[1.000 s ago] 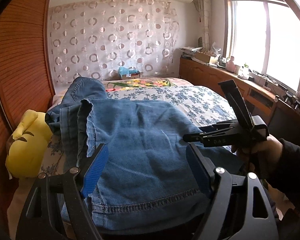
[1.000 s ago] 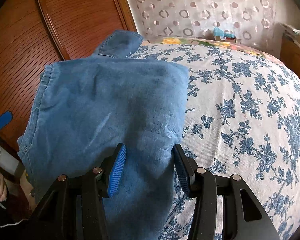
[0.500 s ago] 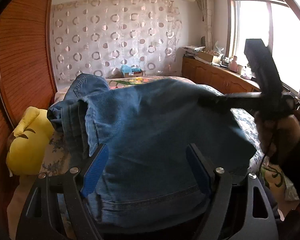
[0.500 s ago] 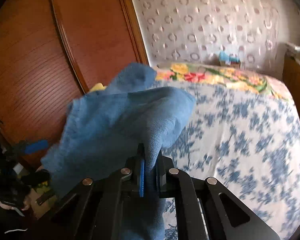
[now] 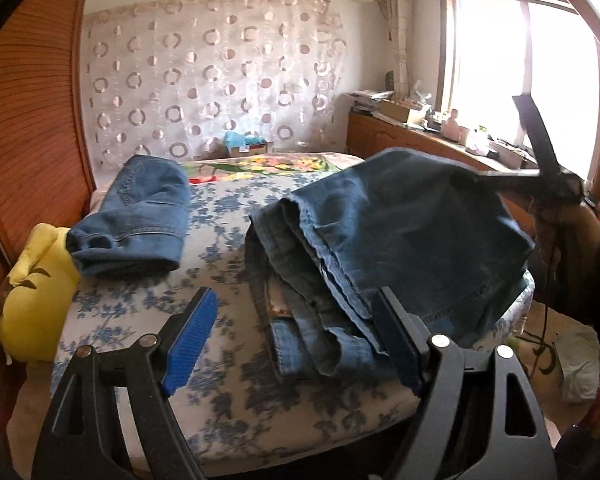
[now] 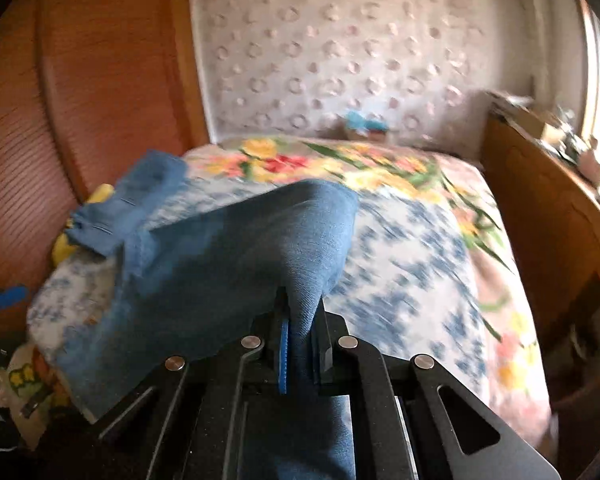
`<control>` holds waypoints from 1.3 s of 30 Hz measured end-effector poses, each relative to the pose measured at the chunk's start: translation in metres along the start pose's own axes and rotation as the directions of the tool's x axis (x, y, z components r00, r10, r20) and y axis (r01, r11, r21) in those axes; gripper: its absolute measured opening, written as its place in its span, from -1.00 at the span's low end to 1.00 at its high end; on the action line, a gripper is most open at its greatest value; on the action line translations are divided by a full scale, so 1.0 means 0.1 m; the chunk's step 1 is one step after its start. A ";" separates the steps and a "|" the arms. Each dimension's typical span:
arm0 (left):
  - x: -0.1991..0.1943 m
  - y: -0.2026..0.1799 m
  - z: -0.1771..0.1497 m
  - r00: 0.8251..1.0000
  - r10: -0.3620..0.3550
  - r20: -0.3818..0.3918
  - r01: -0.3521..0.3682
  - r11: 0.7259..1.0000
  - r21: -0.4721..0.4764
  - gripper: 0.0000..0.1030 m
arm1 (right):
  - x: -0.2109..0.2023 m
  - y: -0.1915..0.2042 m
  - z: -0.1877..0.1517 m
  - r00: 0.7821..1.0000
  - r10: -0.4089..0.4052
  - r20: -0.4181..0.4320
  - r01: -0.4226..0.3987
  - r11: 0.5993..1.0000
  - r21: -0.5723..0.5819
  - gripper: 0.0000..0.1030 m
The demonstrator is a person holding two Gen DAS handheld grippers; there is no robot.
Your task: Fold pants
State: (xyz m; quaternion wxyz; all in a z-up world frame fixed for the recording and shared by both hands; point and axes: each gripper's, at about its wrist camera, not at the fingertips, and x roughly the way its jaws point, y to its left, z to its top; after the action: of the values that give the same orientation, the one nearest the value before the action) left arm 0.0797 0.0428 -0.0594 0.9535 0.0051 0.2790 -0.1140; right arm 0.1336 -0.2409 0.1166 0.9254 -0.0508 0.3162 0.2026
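Note:
Blue denim pants (image 5: 412, 240) hang bunched over the right part of the bed (image 5: 228, 368), with one side raised. My right gripper (image 6: 300, 320) is shut on a fold of the pants (image 6: 220, 264) and holds it up above the mattress. In the left wrist view the right gripper (image 5: 540, 172) shows side-on at the far right, its tips hidden in the cloth. My left gripper (image 5: 296, 340) stands open low at the near edge. The pants' hem lies by its right finger (image 5: 396, 340) and nothing is pinched.
A second, folded pair of jeans (image 5: 140, 216) lies at the bed's left, beside a yellow plush (image 5: 36, 280). A wooden wardrobe (image 6: 80, 100) lines the left side. A wooden sideboard (image 5: 420, 140) with clutter runs under the window on the right.
My right gripper closed on the pants, then rose and carried them to the right. That uncovered the floral sheet and the other folded jeans. The left gripper stayed open.

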 end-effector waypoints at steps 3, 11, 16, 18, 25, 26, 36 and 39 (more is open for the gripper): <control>0.07 -0.12 0.05 1.000 -0.021 -0.004 0.021 1.000 0.016 0.56 | 0.11 -0.17 -0.16 0.999 -0.011 -0.038 0.012 1.000 0.016 -0.62; 0.33 -0.44 0.15 0.997 -0.071 -0.041 0.073 0.996 0.043 0.56 | -0.06 -0.10 -0.45 0.999 -0.043 -0.012 0.043 0.999 0.006 -0.03; 0.48 -0.62 0.20 0.993 -0.104 -0.064 0.107 0.993 0.045 0.56 | -0.15 -0.17 -0.66 1.000 -0.017 -0.017 0.018 0.999 0.041 0.01; 0.54 -0.71 0.20 0.991 -0.108 -0.076 0.113 0.992 0.059 0.56 | -0.22 -0.23 -0.78 1.000 -0.017 -0.020 0.018 0.999 0.051 0.02; 0.71 -0.93 0.15 0.987 -0.114 -0.117 0.123 0.990 0.072 0.56 | -0.26 -0.40 -0.97 0.999 -0.016 -0.041 0.020 0.994 0.106 0.02; 0.74 -0.94 0.13 0.986 -0.113 -0.124 0.122 0.990 0.071 0.56 | -0.24 -0.38 -0.96 0.999 -0.012 -0.044 0.017 0.993 0.115 0.02; 0.96 -0.97 -0.02 0.980 -0.086 -0.182 0.100 0.993 0.069 0.56 | -0.16 -0.38 -1.07 0.998 0.034 -0.062 -0.023 0.985 0.171 0.02; 0.99 -0.98 -0.07 0.980 -0.076 -0.183 0.093 0.992 0.088 0.56 | -0.11 -0.37 -1.08 0.997 0.047 -0.053 -0.037 0.982 0.184 0.02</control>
State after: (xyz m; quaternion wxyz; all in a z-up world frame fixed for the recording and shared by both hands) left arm 0.1351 -0.0733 -0.1128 0.9176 0.0491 0.3576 -0.1667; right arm 0.0795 -0.3021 0.0365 0.9123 0.0353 0.3607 0.1906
